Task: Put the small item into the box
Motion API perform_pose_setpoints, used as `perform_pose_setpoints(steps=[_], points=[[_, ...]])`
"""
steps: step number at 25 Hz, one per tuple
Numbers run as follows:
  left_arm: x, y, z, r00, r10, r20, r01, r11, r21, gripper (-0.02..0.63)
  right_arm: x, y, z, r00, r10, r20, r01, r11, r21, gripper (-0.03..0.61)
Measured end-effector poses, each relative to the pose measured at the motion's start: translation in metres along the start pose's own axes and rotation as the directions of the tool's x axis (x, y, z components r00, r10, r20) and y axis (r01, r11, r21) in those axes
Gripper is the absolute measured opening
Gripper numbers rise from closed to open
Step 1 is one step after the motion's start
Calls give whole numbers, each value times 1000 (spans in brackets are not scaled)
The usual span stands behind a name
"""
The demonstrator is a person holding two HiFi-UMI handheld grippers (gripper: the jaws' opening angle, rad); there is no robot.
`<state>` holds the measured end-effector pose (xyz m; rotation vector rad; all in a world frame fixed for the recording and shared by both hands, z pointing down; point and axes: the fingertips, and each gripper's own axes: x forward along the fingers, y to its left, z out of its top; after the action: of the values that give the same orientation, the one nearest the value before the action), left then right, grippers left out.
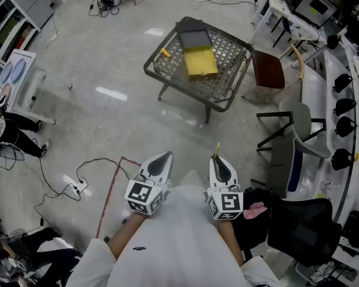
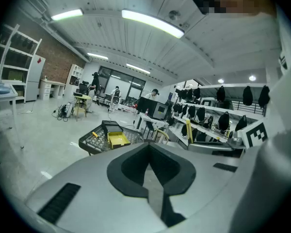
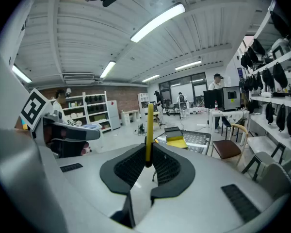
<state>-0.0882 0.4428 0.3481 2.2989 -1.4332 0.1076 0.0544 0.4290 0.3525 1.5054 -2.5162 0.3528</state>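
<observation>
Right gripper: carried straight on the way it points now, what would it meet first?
Nothing close: open floor lies ahead. The right gripper, shut on the yellow stick, aims at the mesh table, probably near its yellow box; the distance is hard to judge.

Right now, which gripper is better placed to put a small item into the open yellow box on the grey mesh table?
Right. The right gripper clamps a thin yellow stick; the left gripper is shut on nothing. Both seem equally far from the open yellow box.
</observation>
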Motion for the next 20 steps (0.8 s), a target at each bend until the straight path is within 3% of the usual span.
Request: perform_pose_setpoints(steps=[8, 20], points=[[2, -58, 23, 1000, -6, 14, 6, 1000, 8, 2, -51, -36, 40, 998, 0, 60, 2, 999, -33, 37], [44, -96, 28, 1000, 15, 28, -16, 999, 28, 2, -56, -93, 43, 995, 19, 95, -19, 1000, -7, 38]])
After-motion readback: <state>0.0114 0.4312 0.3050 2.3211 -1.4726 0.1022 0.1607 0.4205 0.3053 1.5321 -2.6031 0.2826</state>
